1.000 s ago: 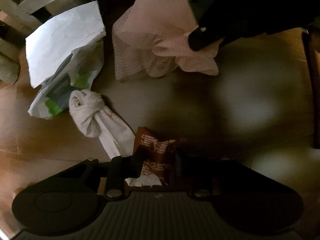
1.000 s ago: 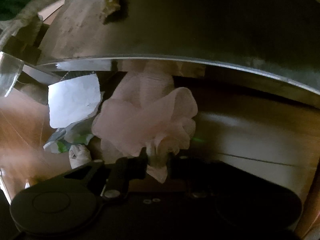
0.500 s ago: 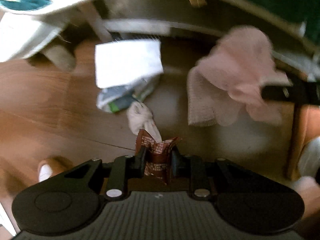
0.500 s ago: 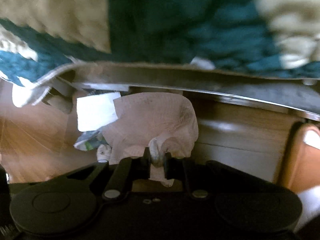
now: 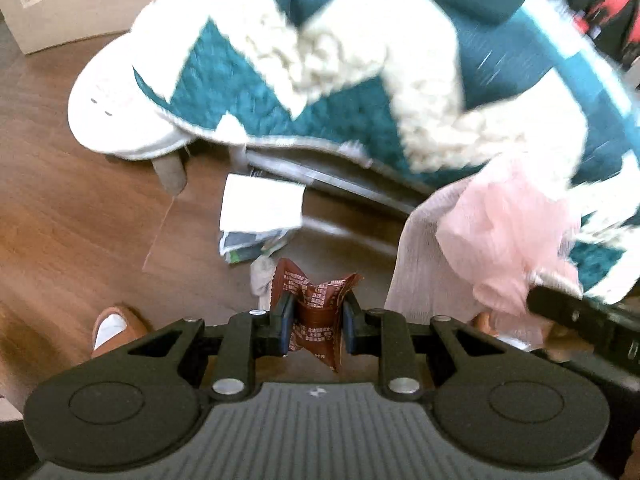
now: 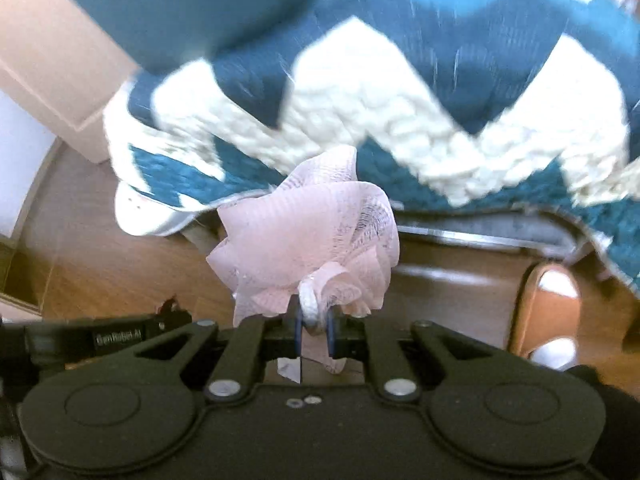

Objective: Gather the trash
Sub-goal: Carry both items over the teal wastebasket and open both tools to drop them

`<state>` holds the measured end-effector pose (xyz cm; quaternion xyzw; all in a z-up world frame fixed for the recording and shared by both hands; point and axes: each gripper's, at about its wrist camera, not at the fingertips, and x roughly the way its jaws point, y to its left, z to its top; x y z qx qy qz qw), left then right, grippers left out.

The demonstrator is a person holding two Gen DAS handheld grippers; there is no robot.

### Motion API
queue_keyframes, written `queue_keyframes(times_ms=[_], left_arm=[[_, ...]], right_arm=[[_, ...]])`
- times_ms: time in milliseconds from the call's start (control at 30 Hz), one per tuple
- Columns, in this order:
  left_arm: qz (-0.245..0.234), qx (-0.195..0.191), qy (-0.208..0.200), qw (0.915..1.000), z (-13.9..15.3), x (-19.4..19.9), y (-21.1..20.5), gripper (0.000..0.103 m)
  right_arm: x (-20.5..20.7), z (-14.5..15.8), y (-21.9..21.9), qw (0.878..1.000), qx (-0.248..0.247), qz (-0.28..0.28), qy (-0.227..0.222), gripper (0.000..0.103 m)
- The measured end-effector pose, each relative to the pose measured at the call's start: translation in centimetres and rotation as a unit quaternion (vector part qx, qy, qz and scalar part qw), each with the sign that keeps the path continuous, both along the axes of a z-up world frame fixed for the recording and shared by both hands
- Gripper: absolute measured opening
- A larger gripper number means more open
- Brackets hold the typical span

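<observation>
The left gripper [image 5: 316, 318] clamps a brown wrapper [image 5: 318, 300]; the right gripper [image 6: 314, 330] pinches pink netting [image 6: 312, 240].

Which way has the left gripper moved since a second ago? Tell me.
Yes, it rose. The left gripper, fingers shut on the crumpled brown printed wrapper, has pulled up from the white paper sheet on the wooden floor, which now looks smaller.

Right claw [image 6: 314, 330] clamped on pink tissue [image 6: 308, 240], teal-white blanket [image 6: 400, 120] behind, wood floor [image 6: 100, 264] below.
</observation>
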<state>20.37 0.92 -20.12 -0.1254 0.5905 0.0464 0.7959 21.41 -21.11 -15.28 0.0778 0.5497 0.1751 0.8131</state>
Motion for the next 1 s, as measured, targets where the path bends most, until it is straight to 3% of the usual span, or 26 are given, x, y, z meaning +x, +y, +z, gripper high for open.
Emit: queue_keyframes(times_ms=[200, 433, 700, 1000], left_arm=[[0.000, -0.021, -0.094, 0.9954, 9.2, -1.2, 0.5, 0.024], [-0.003, -0.024, -0.199, 0.9798, 18.8, -2.0, 0.9, 0.024], [-0.017, -0.012, -0.293, 0.9559, 28.7, 0.2, 0.7, 0.024], [-0.036, 0.010, -0.349, 0.9364, 37.2, 5.7, -0.1, 0.024]], right_arm=[[-3.1, 9.0, -1.2, 0.995, 0.008, 0.008, -0.094, 0.011], [-4.5, 18.6, -1.4, 0.979, 0.015, 0.015, -0.204, 0.011], [-1.4, 27.8, -0.6, 0.954, 0.014, 0.013, -0.298, 0.011], [3.1, 34.9, 2.6, 0.939, 0.001, 0.003, -0.344, 0.011]])
